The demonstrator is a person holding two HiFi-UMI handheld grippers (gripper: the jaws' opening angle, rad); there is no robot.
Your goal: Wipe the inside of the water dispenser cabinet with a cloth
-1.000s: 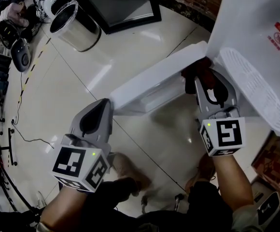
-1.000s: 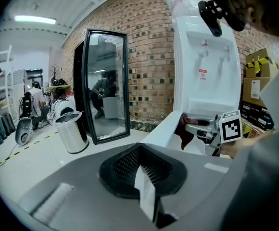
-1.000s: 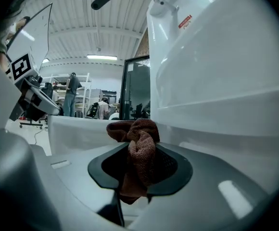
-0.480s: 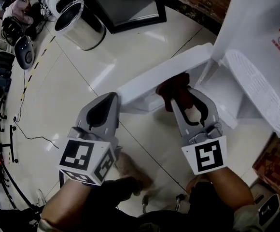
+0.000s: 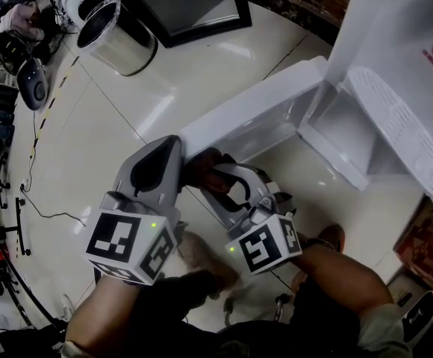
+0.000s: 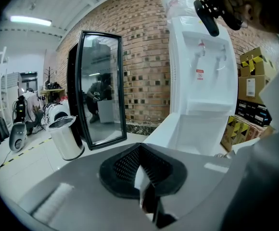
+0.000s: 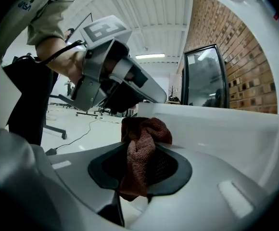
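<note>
Head view: the tall white plastic water dispenser [image 5: 396,43] fills the 2 o'clock part of the frame. Its low cabinet [image 5: 340,136] stands open, and the white cabinet door [image 5: 254,114] swings out toward 9 o'clock over the glossy pale tiled floor [image 5: 119,125]. Both grippers sit near 6 o'clock. The left gripper [image 5: 171,148] points its tip at the door's free end, its jaws pressed together. Just at its 3 o'clock, the right gripper [image 5: 210,171] pinches a reddish-brown terry cloth [image 5: 200,167] below the door's lower edge, well outside the cabinet. Whether the cloth touches the door cannot be told. A round steel waste bin [image 5: 116,39] stands at 11 o'clock and a black-framed standing mirror [image 5: 190,2] at 12 o'clock.

Left gripper view: the jaws meet with nothing between them. The dispenser rises at 1 o'clock against a brick wall [image 6: 146,57]. The open cabinet is at 3 o'clock, and the bin and mirror are at 9 o'clock.

Right gripper view: the jaws stand partly apart, clamped on the bunched cloth, whose top rises above them at centre. The left gripper hangs at 11 o'clock. The door stretches toward 3 o'clock.
</note>
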